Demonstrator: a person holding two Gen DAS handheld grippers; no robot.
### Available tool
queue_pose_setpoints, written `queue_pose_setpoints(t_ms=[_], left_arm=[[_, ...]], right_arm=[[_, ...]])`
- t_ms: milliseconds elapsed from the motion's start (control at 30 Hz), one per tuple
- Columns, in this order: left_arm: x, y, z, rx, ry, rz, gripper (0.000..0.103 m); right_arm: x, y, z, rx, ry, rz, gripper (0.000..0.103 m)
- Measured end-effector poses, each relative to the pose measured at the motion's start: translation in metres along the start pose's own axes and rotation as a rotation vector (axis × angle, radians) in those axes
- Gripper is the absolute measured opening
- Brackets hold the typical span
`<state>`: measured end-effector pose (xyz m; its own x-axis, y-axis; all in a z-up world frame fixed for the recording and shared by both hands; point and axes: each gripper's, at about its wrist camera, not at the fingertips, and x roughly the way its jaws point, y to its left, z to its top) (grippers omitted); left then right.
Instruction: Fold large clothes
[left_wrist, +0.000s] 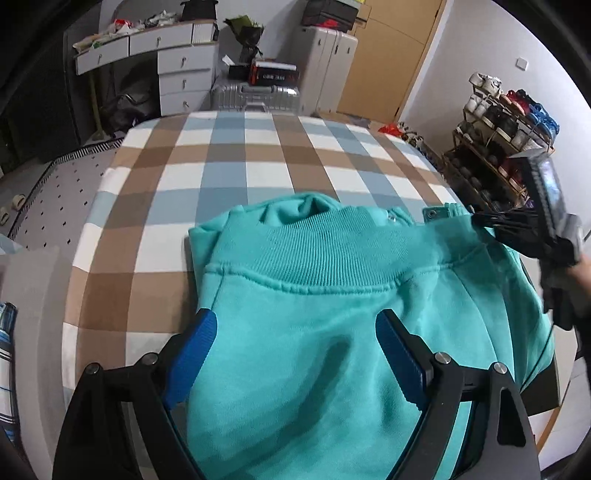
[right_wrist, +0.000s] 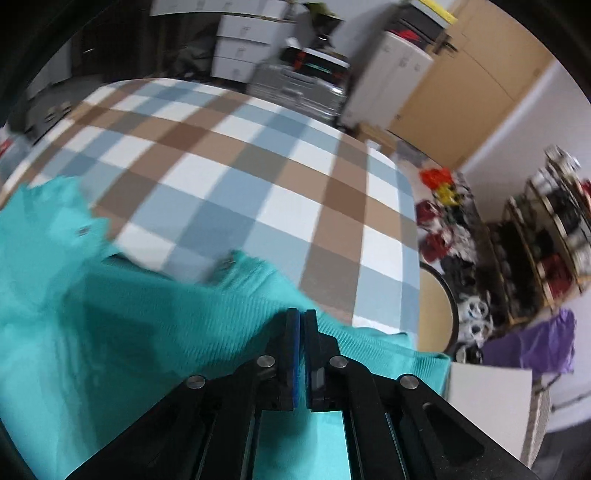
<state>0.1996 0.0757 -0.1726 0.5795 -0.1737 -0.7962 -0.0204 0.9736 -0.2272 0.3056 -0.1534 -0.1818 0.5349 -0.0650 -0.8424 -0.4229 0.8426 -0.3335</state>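
A checked bed (left_wrist: 229, 155) fills the room; white drawers (left_wrist: 184, 79), a suitcase (left_wrist: 255, 94), wooden doors (left_wrist: 391, 55), and a shoe rack (left_wrist: 506, 147) stand beyond.

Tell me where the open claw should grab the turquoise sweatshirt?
Probably the ribbed hem band of the turquoise sweatshirt, near its left corner, coming down from above. That edge lies thick and flat on the checked bed, and the left claw already hovers open just short of it.

even indoor light; right view motion-blurred
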Motion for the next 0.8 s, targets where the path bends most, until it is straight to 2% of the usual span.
queue_pose_setpoints(t_ms=[67,167,233,267,300,333,367,400,533,600,733,800], left_arm=[[0.004,0.000,-0.001,0.010,0.009,0.016,0.085],[0.001,0.001,-0.001,0.025,0.002,0.035,0.085],[-0.004,0.004,0.000,0.012,-0.003,0.023,0.085],[-0.008,0.008,0.002,0.004,-0.011,0.021,0.085],[-0.011,0.011,0.003,-0.005,-0.022,0.021,0.085],[-0.015,0.015,0.004,-0.022,-0.036,0.024,0.085],[-0.020,0.021,0.005,-0.043,-0.053,0.023,0.085],[-0.022,0.024,0.005,-0.053,-0.059,0.018,0.085],[-0.025,0.042,0.001,-0.107,-0.061,0.011,0.085],[-0.022,0.047,0.000,-0.112,-0.049,0.015,0.085],[-0.021,0.054,-0.001,-0.130,-0.032,-0.002,0.085],[-0.020,0.057,0.000,-0.126,-0.026,-0.008,0.085]], right_arm=[[0.012,0.000,-0.004,0.044,0.050,0.035,0.001],[-0.001,0.011,-0.004,-0.019,0.003,-0.019,0.003],[-0.024,0.011,-0.003,-0.011,-0.052,0.038,0.006],[-0.035,0.011,-0.002,0.002,-0.075,0.088,0.016],[-0.053,0.013,0.000,0.020,-0.110,0.181,0.035],[-0.063,0.018,0.001,0.021,-0.135,0.259,0.047],[-0.075,0.028,0.002,-0.009,-0.159,0.345,0.065],[-0.088,0.050,0.007,-0.101,-0.174,0.408,0.068],[-0.102,0.132,0.020,-0.443,-0.166,0.421,0.068],[-0.086,0.167,0.027,-0.566,-0.088,0.424,0.068],[-0.053,0.194,0.037,-0.638,0.028,0.415,0.067],[-0.042,0.191,0.043,-0.634,0.066,0.432,0.072]])
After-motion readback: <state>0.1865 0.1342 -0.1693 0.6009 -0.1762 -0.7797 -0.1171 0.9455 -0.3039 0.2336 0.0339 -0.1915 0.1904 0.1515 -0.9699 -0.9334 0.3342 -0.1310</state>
